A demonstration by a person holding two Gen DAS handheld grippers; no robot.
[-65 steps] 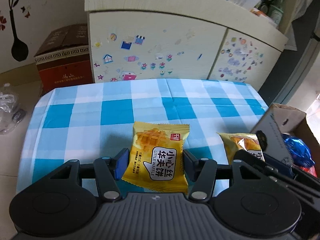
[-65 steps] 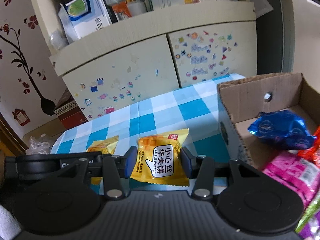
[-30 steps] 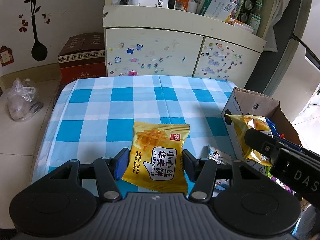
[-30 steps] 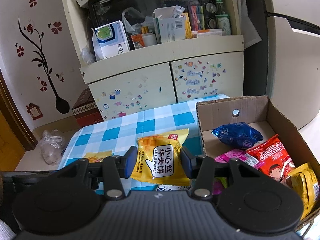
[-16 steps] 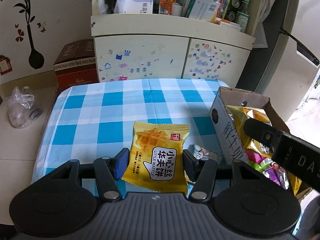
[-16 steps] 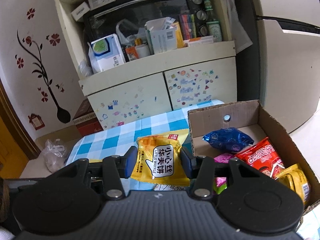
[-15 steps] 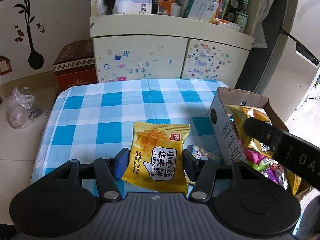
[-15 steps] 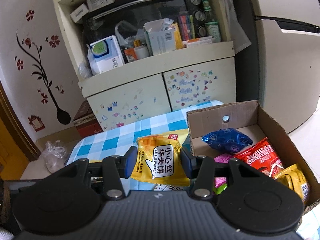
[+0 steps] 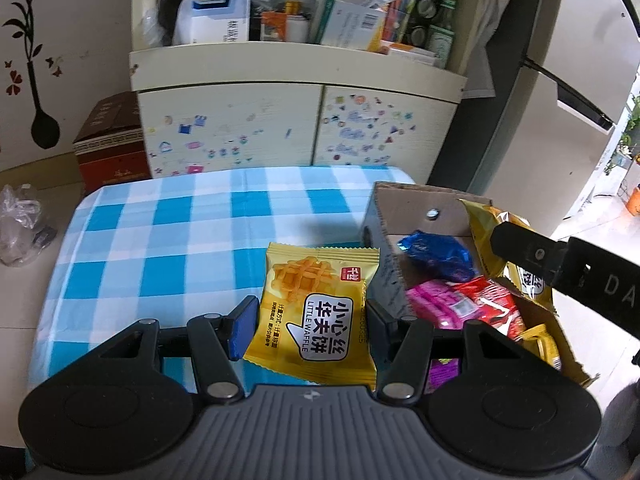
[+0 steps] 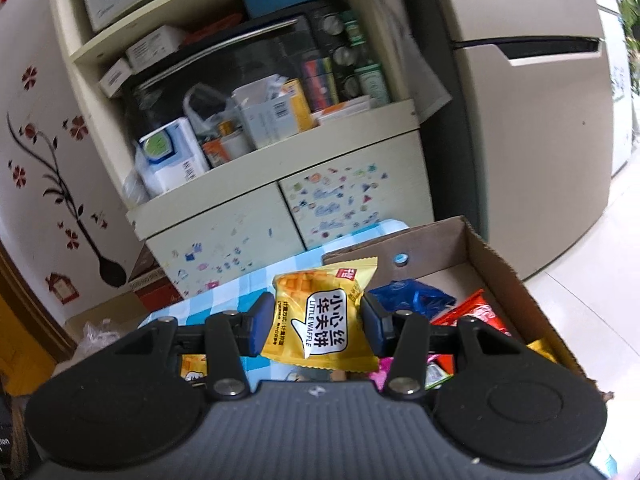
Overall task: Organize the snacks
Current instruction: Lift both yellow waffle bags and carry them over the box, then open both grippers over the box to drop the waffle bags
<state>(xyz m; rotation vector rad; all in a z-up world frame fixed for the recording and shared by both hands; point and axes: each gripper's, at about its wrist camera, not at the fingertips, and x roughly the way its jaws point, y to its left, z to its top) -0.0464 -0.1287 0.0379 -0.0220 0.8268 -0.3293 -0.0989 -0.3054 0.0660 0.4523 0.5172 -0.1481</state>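
Yellow waffle packs, one per claw. Left gripper (image 9: pixel 310 326) is clenched on left waffle pack (image 9: pixel 316 312), both pads pressed to the pack's side edges, pack upright w/ print facing the cam. It hangs above the checked tablecloth (image 9: pixel 168 240), just beside the near-left corner of the cardboard box (image 9: pixel 404 204); pack's right edge overlaps the box wall in view, can't tell if touching.

Right gripper (image 10: pixel 316 326) likewise clamped on right waffle pack (image 10: pixel 324 316), held above the box's left part, tilted slightly. Seen from the left cam, that pack (image 9: pixel 486 232) and the right gripper's dark body (image 9: pixel 568 276) sit over the box's far-right side.

Box is open-topped, standing at the tablecloth's right edge, right wall torn and ragged along the rim. Inside: blue foil pack (image 9: pixel 436 256) toward the back wall, pink pack (image 9: pixel 436 304) and red pack (image 9: pixel 488 308) mid-box, another yellow pack (image 9: pixel 544 348) at the near-right corner. Back strip beside the blue pack shows bare cardboard floor.

Tablecloth left of the box is open all the way to its left and far edges. Beyond the far edge: stickered cabinet (image 9: pixel 280 132), close to the table. Brown carton (image 9: pixel 110 140) on the floor at left, plastic bag (image 9: pixel 22 224) near the table's left edge.
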